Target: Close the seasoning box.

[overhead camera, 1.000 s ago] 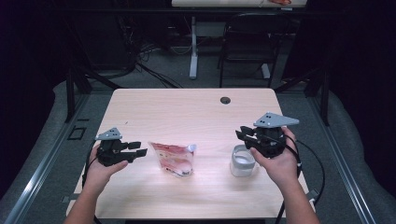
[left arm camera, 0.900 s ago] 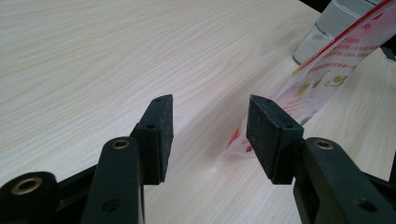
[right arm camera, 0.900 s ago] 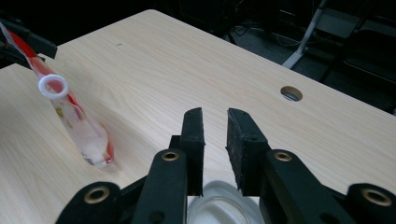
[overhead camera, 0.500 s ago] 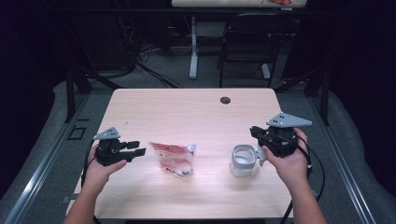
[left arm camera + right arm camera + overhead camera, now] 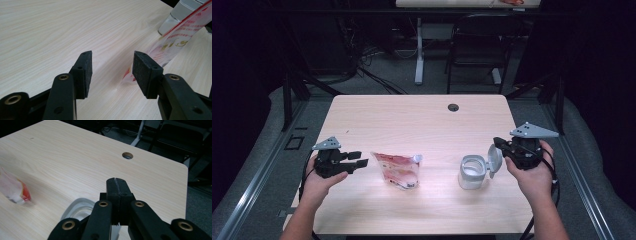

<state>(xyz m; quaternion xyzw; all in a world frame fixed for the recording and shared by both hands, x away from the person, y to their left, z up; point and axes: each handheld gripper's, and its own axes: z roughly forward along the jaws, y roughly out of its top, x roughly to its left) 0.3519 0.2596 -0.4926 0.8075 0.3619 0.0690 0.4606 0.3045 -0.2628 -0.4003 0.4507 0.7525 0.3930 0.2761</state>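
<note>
A red and white pouch (image 5: 398,169) lies flat on the wooden table (image 5: 422,120), left of the middle. A small white jar (image 5: 472,172) stands to its right, its flip lid (image 5: 494,157) hanging open. My left gripper (image 5: 357,159) rests just left of the pouch, jaws open and empty; in the left gripper view (image 5: 112,67) the pouch (image 5: 175,37) lies just beyond the right jaw. My right gripper (image 5: 506,148) hovers beside the jar's lid. Its jaws (image 5: 117,182) have just been closing and now meet with nothing between them, the jar (image 5: 77,210) below.
A round cable hole (image 5: 453,107) sits near the table's far edge. Behind the table are a dark chair (image 5: 477,45), a white desk leg (image 5: 419,50) and loose cables on the floor. Bare tabletop stretches across the far half.
My right gripper has slid to the right, off the top of the jar, and its jaws have come together. The left gripper, the pouch and the jar have stayed put.
</note>
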